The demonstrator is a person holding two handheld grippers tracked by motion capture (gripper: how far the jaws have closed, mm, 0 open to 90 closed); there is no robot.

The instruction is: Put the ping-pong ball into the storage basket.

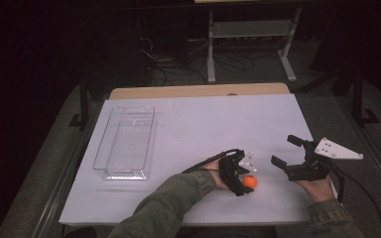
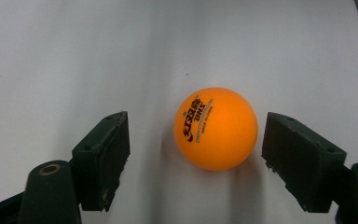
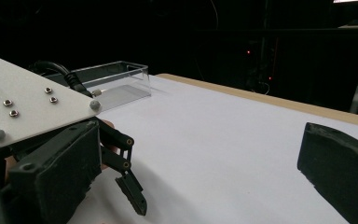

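Orange ball (image 2: pixel 216 128) reads "DHS" w/ Chinese logo chars & "MADE IN CHINA", dark print.

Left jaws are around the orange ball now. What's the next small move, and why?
Probably close the left gripper the rest of the way. The ball rests on the table between its jaws with a gap on each side, wider on one, so neither pad presses on it yet. The right gripper stands open, apart from the ball.

Lab: dark room, floor cables (image 1: pixel 178 74), metal frame (image 1: pixel 250 44), white-covered table (image 1: pixel 203 124).
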